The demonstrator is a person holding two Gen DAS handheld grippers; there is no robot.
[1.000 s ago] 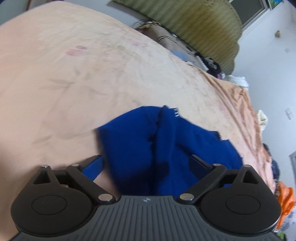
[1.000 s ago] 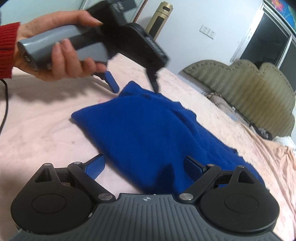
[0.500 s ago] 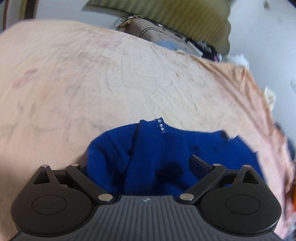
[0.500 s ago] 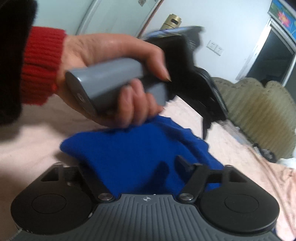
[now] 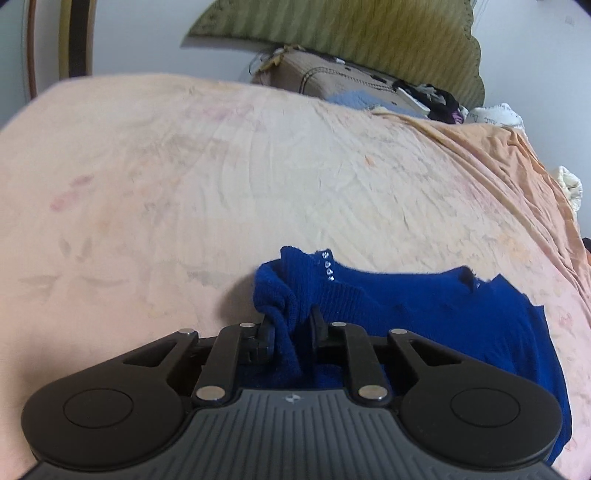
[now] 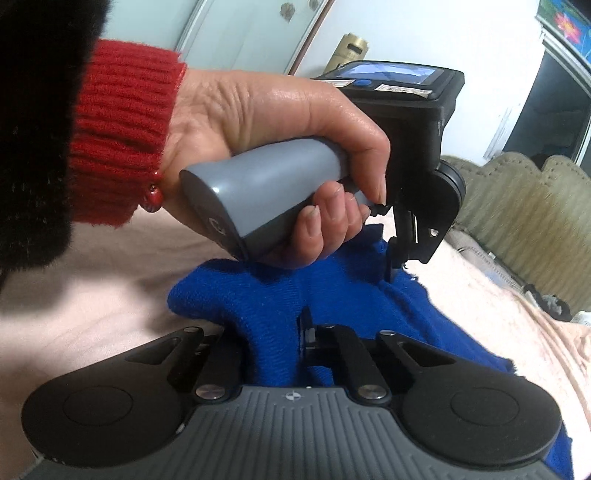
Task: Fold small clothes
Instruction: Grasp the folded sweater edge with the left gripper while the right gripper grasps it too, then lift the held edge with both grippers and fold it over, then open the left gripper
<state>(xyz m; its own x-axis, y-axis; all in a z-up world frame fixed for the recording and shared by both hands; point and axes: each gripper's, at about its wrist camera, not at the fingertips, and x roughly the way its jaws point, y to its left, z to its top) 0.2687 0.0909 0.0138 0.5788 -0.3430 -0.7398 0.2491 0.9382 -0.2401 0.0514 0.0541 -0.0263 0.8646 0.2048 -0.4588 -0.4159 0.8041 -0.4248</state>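
Note:
A small blue knit sweater point(image 5: 424, 306) lies on the peach bed sheet point(image 5: 240, 166), with a row of tiny studs point(image 5: 328, 266) near its raised edge. My left gripper point(image 5: 291, 321) has a bunched fold of the sweater between its jaws, which are closing and press on it. In the right wrist view the sweater point(image 6: 332, 291) spreads ahead, and my right gripper point(image 6: 273, 332) is shut on its near edge. Just beyond, a hand point(image 6: 277, 122) in a red cuff holds the left gripper point(image 6: 391, 258), tips down on the far edge.
A green padded headboard point(image 5: 351, 33) stands at the far end of the bed, with a tan pillow point(image 5: 332, 77) and a pile of clothes point(image 5: 439, 99) below it. The sheet's right edge point(image 5: 546, 192) drops off towards a white wall.
Both grippers went from wide open to shut, each pinching sweater fabric. The left gripper swung round and came down on the sweater's far edge, lifting a fold.

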